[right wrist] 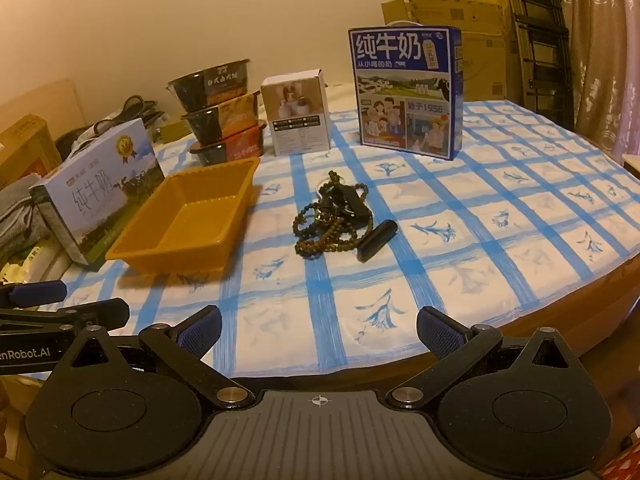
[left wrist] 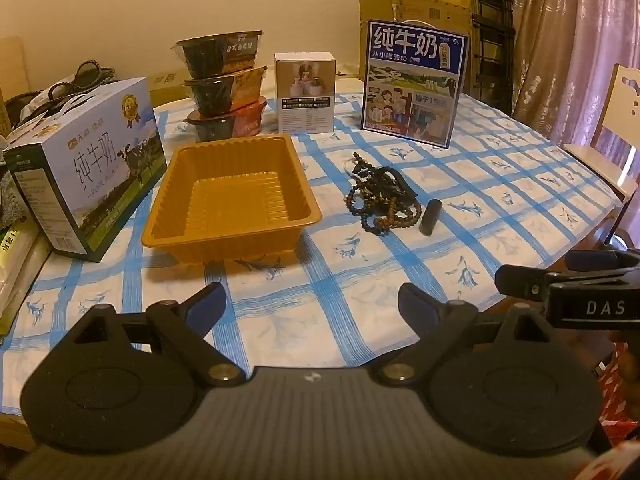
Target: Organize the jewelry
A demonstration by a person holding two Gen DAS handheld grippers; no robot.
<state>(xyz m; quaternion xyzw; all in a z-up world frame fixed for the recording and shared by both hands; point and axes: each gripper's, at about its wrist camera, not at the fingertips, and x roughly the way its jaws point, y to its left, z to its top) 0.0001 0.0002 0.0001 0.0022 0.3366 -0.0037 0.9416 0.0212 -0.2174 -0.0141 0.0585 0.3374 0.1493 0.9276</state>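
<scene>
The orange tray [left wrist: 230,200] is the landmark here: it stands empty on the blue-checked tablecloth [left wrist: 500,184], open side up, which suits it as the place the jewelry is meant to end up. Just to the right of the tray, apart from it and not touching, lies a tangled heap of bead strands [left wrist: 378,200], brown and dark beads knotted together with what may be a black strap or cord (the tangle is too dense to sort out by eye). A short black cylinder [left wrist: 430,217] lies against the heap's far-right edge, farther from the tray.

Both tools hang back at the table's near edge, well short of the tray and the beads. The left gripper [left wrist: 312,304] has its fingers spread wide and holds nothing; the tray sits ahead and slightly left of it, the beads ahead and to the right. The right gripper [right wrist: 320,326] is likewise spread and empty, with the heap almost straight ahead and the tray off to its left. Nothing has reached the tray yet, so I judge the sorting has not begun.
</scene>
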